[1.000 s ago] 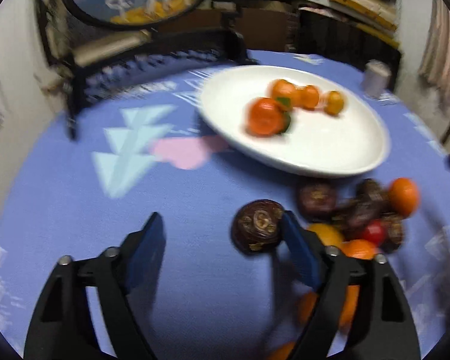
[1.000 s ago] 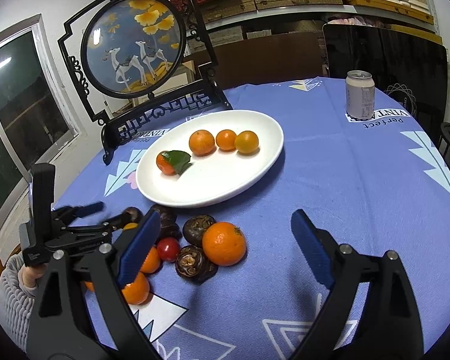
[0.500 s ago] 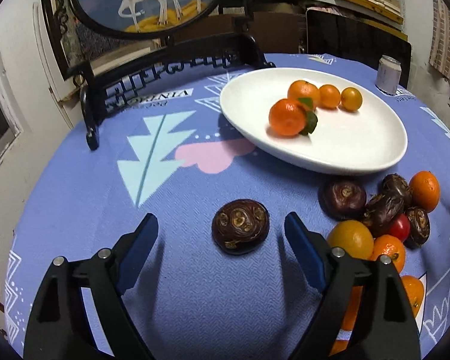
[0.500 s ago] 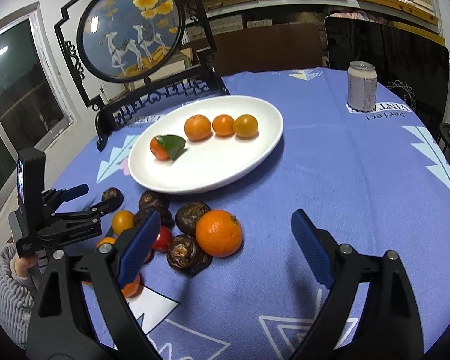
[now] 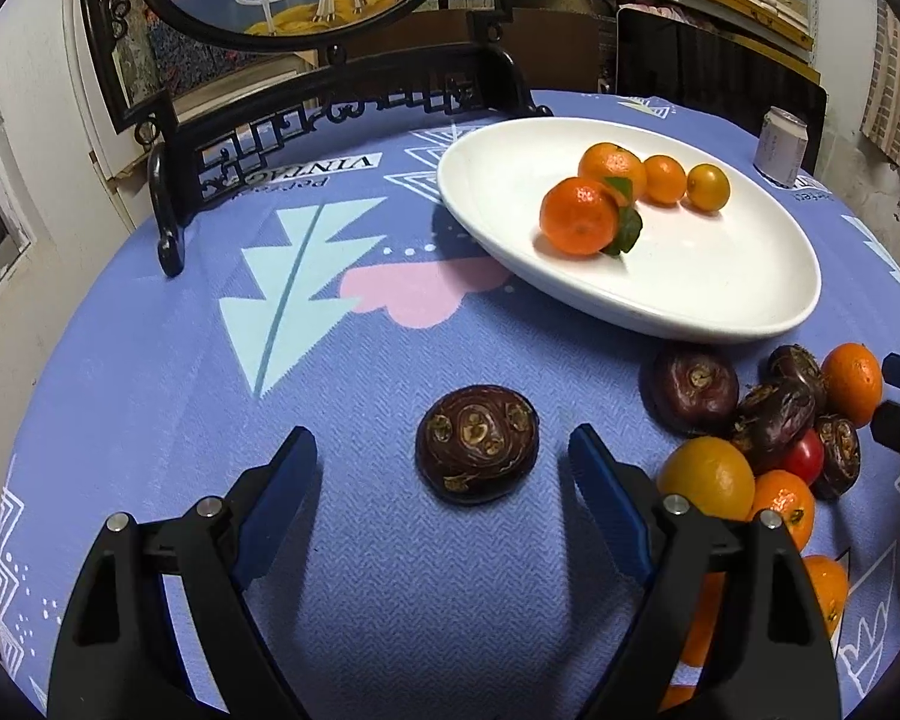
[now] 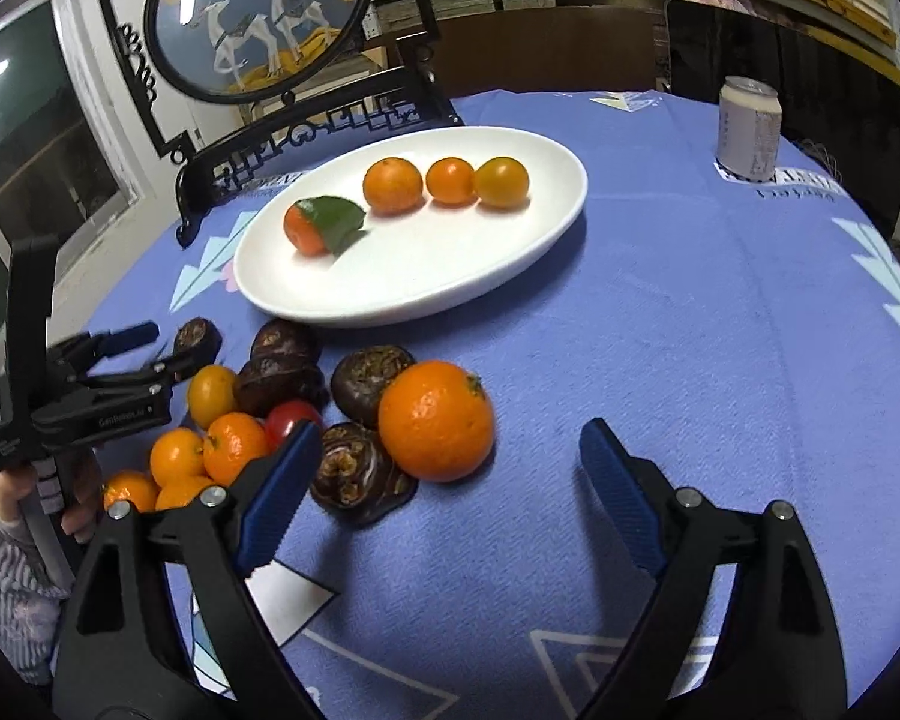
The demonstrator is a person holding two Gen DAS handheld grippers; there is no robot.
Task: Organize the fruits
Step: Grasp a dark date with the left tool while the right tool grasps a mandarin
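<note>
Left gripper backed off; dark fruit lay released, fingers open, at pile's 9 o'clock. Right gripper open, empty.

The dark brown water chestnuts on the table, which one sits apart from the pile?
The water chestnut lying alone on the blue cloth between the open fingers of the left hand-held gripper. The other dark ones are bunched with the oranges below the white plate.

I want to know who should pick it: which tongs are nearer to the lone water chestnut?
Left. The left tongs straddle the lone water chestnut; the right tongs hover beyond the fruit pile.
</note>
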